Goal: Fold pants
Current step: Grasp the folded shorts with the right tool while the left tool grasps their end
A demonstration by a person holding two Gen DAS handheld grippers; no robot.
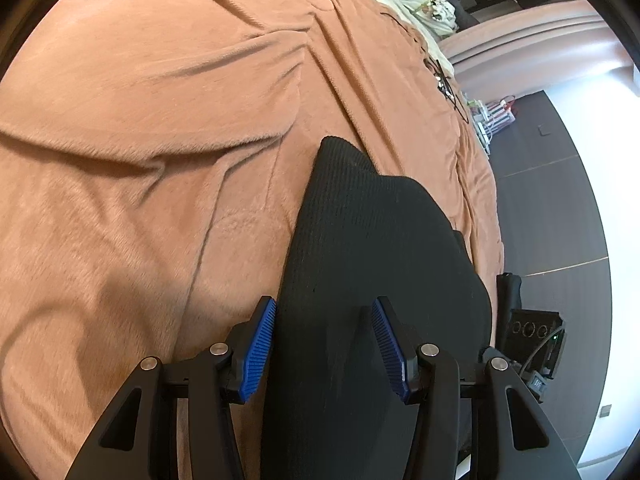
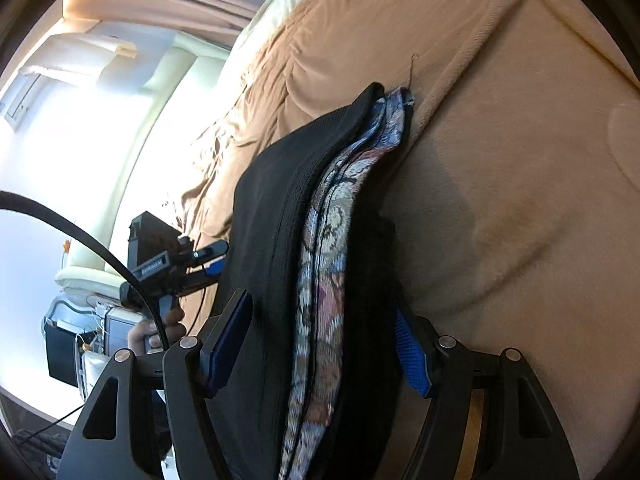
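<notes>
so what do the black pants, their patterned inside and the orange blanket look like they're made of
Black pants: a matte ribbed knit, judging by the fine parallel lines across the cloth.
Patterned inside: seemingly a woven or printed lining, with a floral motif in faded blue and pink.
Orange blanket: likely plush fleece, showing short fuzzy nap and soft rounded creases.

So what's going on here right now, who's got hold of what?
A person is folding black pants on a bed covered by an orange-brown blanket, with a handheld gripper in each hand. The left gripper has a bunched black part of the pants between its blue pads. The right gripper holds a thicker stack, where a patterned fabric layer shows between the black layers. The far end of the pants rests on the blanket.
</notes>
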